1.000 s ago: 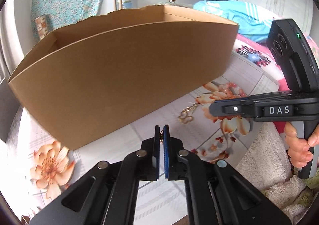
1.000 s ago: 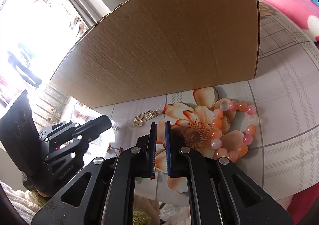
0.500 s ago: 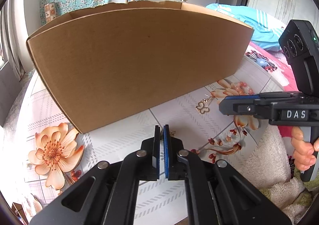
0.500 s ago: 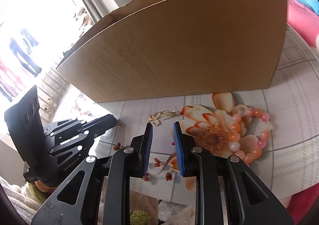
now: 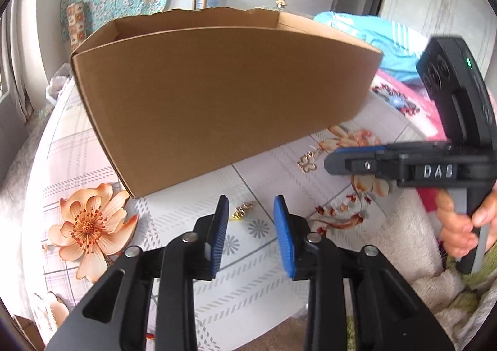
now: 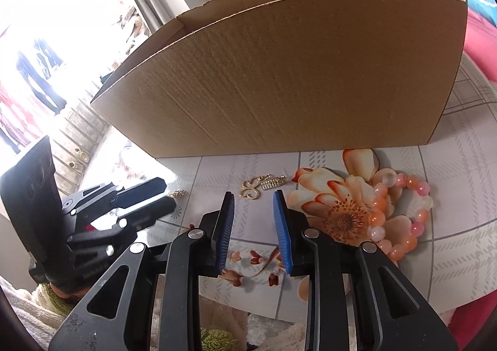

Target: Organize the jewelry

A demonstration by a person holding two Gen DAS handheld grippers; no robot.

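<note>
- Jewelry lying on the flowered tablecloth [image 6: 459,260], in front of the cardboard box [image 6: 295,77].
- Left gripper [image 5: 251,233]: jaws opening, nothing pressed; small gold piece [image 5: 242,210] lying just ahead, between the fingertips.
- Right gripper [image 6: 253,231]: jaws opening, empty; gold butterfly pendant [image 6: 253,187] sitting just beyond its tips, bead bracelet [image 6: 403,217] to its right.
- Handling, judged: gold pieces light, thin, slippery, needing an edge pinch; bracelet limp, needing a pinch across one strand.

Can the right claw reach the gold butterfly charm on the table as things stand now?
Probably yes. The right claw, its jaws opening and empty, points at the gold butterfly charm, which lies in the open before the cardboard box.
</note>
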